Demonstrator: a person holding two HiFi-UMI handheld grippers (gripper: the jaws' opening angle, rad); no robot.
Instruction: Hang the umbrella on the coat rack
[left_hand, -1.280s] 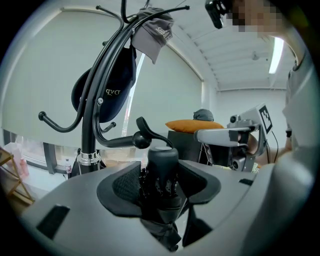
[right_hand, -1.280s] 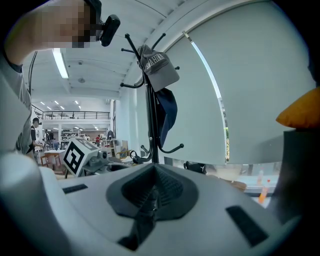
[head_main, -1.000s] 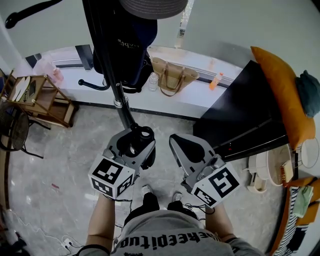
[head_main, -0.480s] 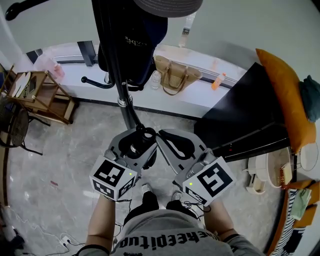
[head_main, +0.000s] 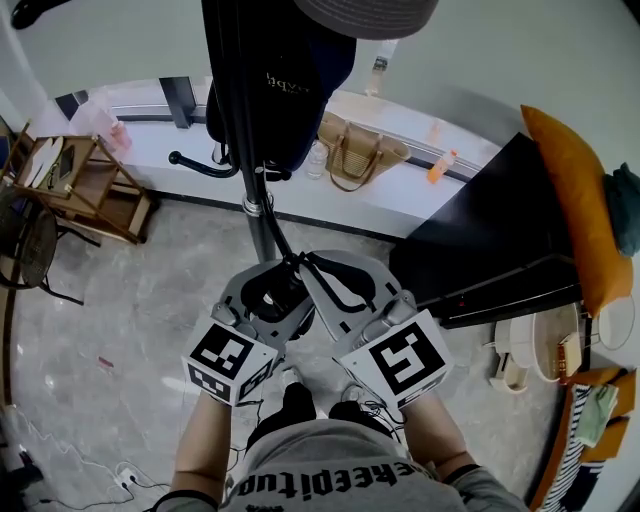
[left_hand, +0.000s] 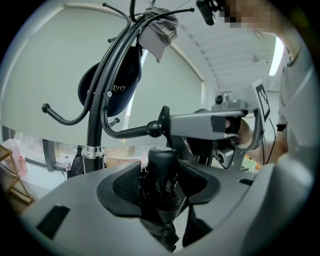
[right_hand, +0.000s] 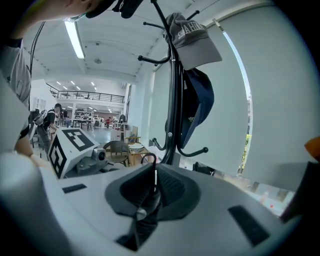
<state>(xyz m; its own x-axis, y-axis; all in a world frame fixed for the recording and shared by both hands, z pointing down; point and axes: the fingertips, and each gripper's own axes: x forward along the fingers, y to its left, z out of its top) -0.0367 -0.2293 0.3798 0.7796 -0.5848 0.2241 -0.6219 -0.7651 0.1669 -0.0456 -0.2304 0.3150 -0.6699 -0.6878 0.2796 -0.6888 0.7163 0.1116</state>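
In front of the coat rack (head_main: 258, 215): folded umbrella (left_hand: 162, 170) upright, blunt handle end upward, a free hook (left_hand: 154, 129) just beyond it.
Left tongs: left gripper (left_hand: 161, 187) closed firmly on the umbrella's gathered body.
Right tongs: right gripper (right_hand: 150, 189) at a narrow slit only, jaws just been easing apart; thin wrist strap (right_hand: 155, 175) standing at the slit, apparently not yet pinched.
Step in hand: probably taking hold of the strap loop, ahead of any hanging.
Next move: likely a closing pinch on the strap, then a lift of the loop over a bare hook; care needed with so thin a cord, easily slipped from the pads.
Changed since a second ago: right gripper swung across from well apart to tip-to-tip with the left; left gripper unmoved; umbrella in the same grip.
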